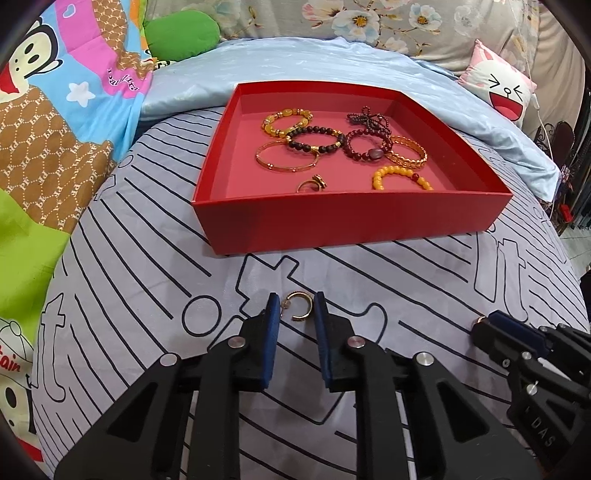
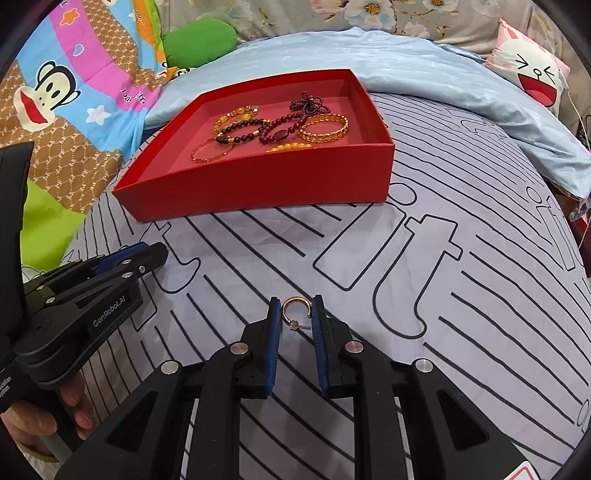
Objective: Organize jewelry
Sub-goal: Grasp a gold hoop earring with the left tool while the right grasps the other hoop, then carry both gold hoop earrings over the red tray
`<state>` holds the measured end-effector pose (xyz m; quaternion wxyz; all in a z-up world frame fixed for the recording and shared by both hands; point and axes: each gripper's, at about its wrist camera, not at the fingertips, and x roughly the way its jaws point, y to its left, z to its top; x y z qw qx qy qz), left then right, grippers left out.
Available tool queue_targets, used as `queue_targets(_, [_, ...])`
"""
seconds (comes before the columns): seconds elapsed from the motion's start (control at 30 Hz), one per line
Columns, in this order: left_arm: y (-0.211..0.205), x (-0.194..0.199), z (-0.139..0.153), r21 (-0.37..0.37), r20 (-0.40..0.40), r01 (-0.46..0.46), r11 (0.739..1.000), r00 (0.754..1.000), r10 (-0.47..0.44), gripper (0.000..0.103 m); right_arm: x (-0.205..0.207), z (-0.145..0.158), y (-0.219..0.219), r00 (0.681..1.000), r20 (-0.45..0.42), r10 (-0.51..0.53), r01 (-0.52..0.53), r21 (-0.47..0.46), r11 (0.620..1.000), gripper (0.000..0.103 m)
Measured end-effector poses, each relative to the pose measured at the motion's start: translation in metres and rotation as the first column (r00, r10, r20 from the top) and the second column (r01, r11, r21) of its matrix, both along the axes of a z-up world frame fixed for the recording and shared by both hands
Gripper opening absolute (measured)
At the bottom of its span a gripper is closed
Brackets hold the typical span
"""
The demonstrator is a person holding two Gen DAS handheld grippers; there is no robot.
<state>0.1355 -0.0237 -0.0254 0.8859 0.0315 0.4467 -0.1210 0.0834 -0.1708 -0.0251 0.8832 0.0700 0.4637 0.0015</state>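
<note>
A red box on the bed holds several bracelets and a gold ring. My left gripper is open, its blue pads on either side of a gold hoop earring lying on the striped sheet. My right gripper is open around a second gold hoop earring on the sheet. Neither earring is clamped. The right gripper also shows in the left wrist view, and the left gripper in the right wrist view.
The grey striped sheet covers the bed. A light blue blanket lies behind the box. A cartoon quilt and green cushion are at the left, a white cat pillow at the right. A hand holds the left gripper.
</note>
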Motion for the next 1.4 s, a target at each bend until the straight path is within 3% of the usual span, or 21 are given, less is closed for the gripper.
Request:
queue_targets(0.37, [0.004, -0.015, 0.009, -0.039, -0.011, 0.01, 0.999, 1.0, -0.01, 0.018, -0.012, 0.013, 0.007, 0.999, 0.027, 0.017, -0.017, 0.003, 1.0, 0.016])
queue_targets(1.0, [-0.001, -0.045, 0.055, -0.079, 0.038, 0.033, 0.996, 0.999, -0.03, 0.018, -0.03, 0.062, 0.019, 0.989, 0.142, 0.049, -0.05, 0.003, 0.999, 0.016])
queue_targets(1.17, [-0.007, -0.039, 0.074, -0.089, 0.078, 0.052, 0.995, 0.996, -0.045, 0.018, -0.021, 0.083, 0.018, 0.98, 0.192, 0.052, -0.051, -0.013, 0.999, 0.016])
queue_targets(1.4, [-0.012, -0.002, 0.098, -0.103, 0.135, 0.05, 0.993, 0.99, -0.036, 0.018, 0.018, 0.108, 0.008, 0.967, 0.252, 0.047, -0.038, -0.04, 0.998, 0.016])
